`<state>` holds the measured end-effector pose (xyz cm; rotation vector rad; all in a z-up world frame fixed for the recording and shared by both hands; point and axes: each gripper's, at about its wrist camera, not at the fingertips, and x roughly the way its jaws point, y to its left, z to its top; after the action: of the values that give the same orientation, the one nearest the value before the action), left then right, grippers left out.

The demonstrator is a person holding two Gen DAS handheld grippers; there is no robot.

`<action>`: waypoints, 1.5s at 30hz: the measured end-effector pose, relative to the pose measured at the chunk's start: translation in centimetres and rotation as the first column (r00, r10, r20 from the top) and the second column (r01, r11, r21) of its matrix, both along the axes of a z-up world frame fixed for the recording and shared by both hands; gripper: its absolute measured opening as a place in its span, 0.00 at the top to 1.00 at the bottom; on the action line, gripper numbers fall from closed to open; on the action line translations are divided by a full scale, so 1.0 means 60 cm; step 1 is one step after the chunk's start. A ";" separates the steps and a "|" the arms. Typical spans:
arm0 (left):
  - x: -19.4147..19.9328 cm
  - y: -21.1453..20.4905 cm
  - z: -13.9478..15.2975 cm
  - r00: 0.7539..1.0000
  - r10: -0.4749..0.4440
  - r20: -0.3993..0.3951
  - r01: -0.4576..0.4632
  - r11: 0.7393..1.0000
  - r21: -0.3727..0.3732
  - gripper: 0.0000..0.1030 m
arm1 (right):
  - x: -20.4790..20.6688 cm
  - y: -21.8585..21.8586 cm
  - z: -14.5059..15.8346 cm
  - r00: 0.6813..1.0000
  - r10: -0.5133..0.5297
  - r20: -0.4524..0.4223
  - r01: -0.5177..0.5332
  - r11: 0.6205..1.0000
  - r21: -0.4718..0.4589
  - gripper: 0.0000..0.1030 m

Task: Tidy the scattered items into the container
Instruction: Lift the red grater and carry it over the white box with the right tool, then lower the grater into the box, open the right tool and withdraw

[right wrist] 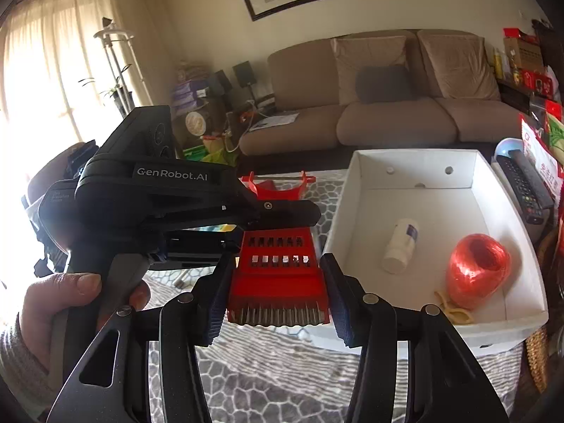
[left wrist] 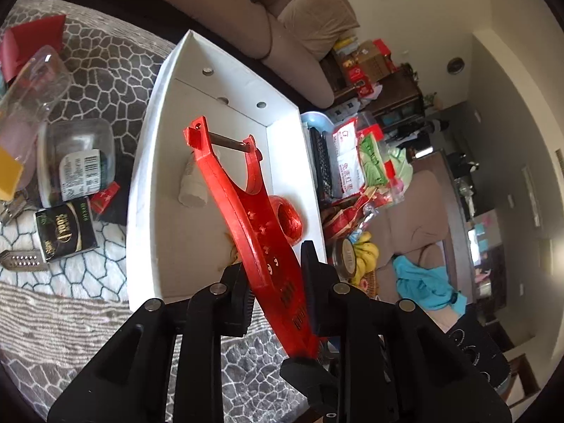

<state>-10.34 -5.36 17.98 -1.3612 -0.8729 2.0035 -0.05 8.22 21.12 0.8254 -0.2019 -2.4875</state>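
Observation:
My left gripper (left wrist: 276, 283) is shut on a flat red plastic grater (left wrist: 246, 208), holding it on edge above the white box (left wrist: 148, 176). In the right wrist view the left gripper (right wrist: 282, 211) clamps the grater (right wrist: 278, 264) across its faces. My right gripper (right wrist: 278, 294) has its fingers either side of the grater's near end; whether they touch its edges I cannot tell. The white box (right wrist: 416, 162) holds a white bottle (right wrist: 400, 245), a red twine ball (right wrist: 477, 269) and a small yellow clip (right wrist: 454, 312).
On the patterned cloth left of the box lie a clear plastic tub (left wrist: 77, 155), a black packet (left wrist: 67, 229), a red packet (left wrist: 104, 195) and a clear bottle (left wrist: 31, 84). Remote controls (right wrist: 525, 183), snack bags (left wrist: 356, 155) and bananas (left wrist: 365, 253) crowd the box's far side. A sofa (right wrist: 387, 112) stands behind.

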 end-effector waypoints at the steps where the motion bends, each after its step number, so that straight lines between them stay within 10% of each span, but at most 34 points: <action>1: -0.012 0.025 -0.009 1.000 -0.015 0.010 0.015 1.000 -0.019 0.79 | -0.011 0.018 -0.007 1.000 -0.022 0.006 0.022 1.000 -0.003 0.50; 10: -0.099 0.183 -0.103 0.992 -0.085 0.090 0.102 0.974 -0.204 0.69 | -0.076 0.119 -0.088 0.981 -0.183 0.066 0.180 0.982 0.056 0.50; 18: -0.144 0.190 -0.141 0.991 -0.061 0.121 0.092 0.957 -0.276 0.56 | -0.141 0.129 -0.139 0.966 -0.231 0.116 0.217 0.969 0.123 0.50; 24: -0.149 0.142 -0.133 0.995 -0.025 0.101 0.056 0.949 -0.309 0.46 | -0.197 0.108 -0.165 0.940 -0.277 0.201 0.239 0.951 0.194 0.47; 26: -0.147 0.124 -0.128 0.995 -0.016 0.102 0.045 0.955 -0.292 0.45 | -0.205 0.105 -0.172 0.929 -0.291 0.229 0.246 0.947 0.206 0.31; 38: -0.084 0.080 -0.050 0.998 -0.016 0.054 0.029 0.967 -0.252 0.37 | -0.138 0.151 -0.118 0.918 -0.332 0.214 0.311 0.942 0.127 0.30; 41: -0.060 0.074 -0.034 0.998 -0.019 0.055 0.033 0.961 -0.276 0.07 | -0.126 0.154 -0.098 0.920 -0.335 0.205 0.313 0.941 0.129 0.22; 45: -0.025 0.059 -0.021 0.998 -0.008 0.062 0.025 0.958 -0.286 0.01 | -0.098 0.143 -0.072 0.923 -0.337 0.186 0.311 0.937 0.158 0.09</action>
<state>-11.83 -1.83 16.71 -1.5875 -0.6093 2.1483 -5.96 16.81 16.79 1.1964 -0.2782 -2.7391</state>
